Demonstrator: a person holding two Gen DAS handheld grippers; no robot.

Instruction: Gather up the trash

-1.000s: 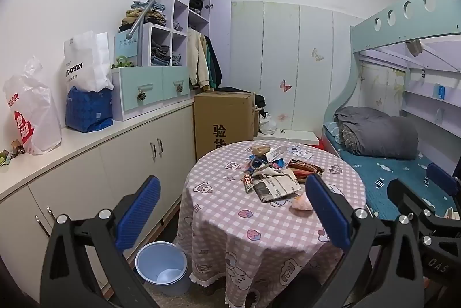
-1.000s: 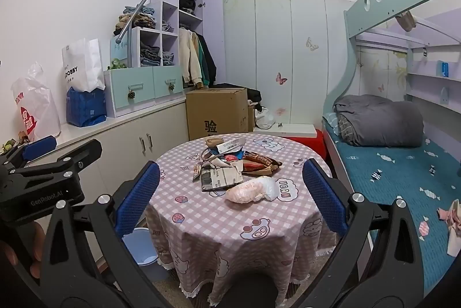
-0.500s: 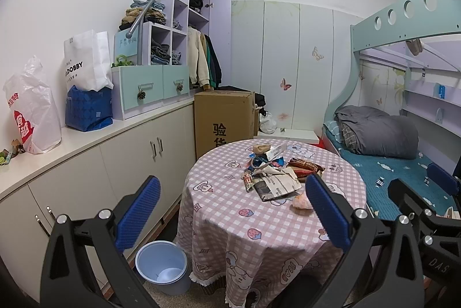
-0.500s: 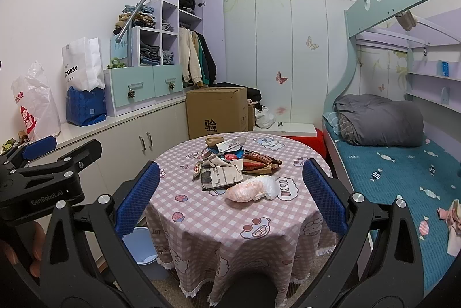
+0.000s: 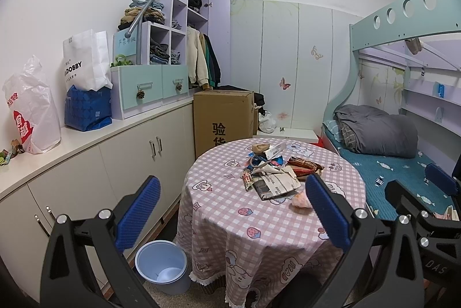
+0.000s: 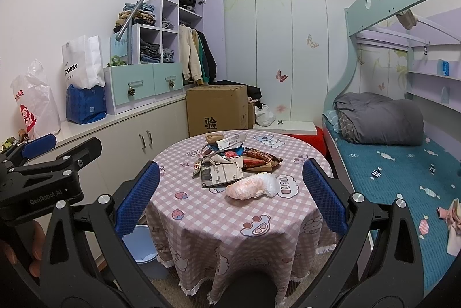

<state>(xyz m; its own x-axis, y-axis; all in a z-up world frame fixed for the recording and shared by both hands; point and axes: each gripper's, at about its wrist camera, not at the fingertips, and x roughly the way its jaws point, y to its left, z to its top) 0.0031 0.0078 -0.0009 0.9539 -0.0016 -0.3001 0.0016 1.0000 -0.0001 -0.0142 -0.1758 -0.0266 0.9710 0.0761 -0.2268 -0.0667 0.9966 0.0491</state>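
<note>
**Inspector A:** Legible markings are to be recorded first.

**Inspector B:** "DOBBY" is read on the white paper bag (image 5: 86, 60) on the counter. Red characters are seen on the plastic bag (image 5: 30, 106) beside it, and "验" is printed on the cardboard box (image 5: 223, 120). "GenRobot.AI" is stamped on the left gripper (image 6: 31, 164) as seen from the right wrist view.

**Inspector A:** Gripper pose and state?

**Inspector B:** The left gripper (image 5: 233, 210) is held level, short of the round table (image 5: 259, 236), its blue pads spread wide with nothing between them. The right gripper (image 6: 230, 192) is likewise held wide apart and empty, aimed at the table's middle.

**Inspector A:** Location of the trash?

**Inspector B:** A pile of wrappers (image 6: 230, 152) is found at the tabletop centre, with a folded newspaper (image 6: 220, 175) touching it and a crumpled plastic bag (image 6: 252, 187) just beside that. A blue waste bin (image 5: 162, 264) stands on the floor at the table's left.

**Inspector A:** Change from the preceding frames?

**Inspector B:** No displacement of the trash is noted; both grippers remain open, views nearly unchanged.
</note>
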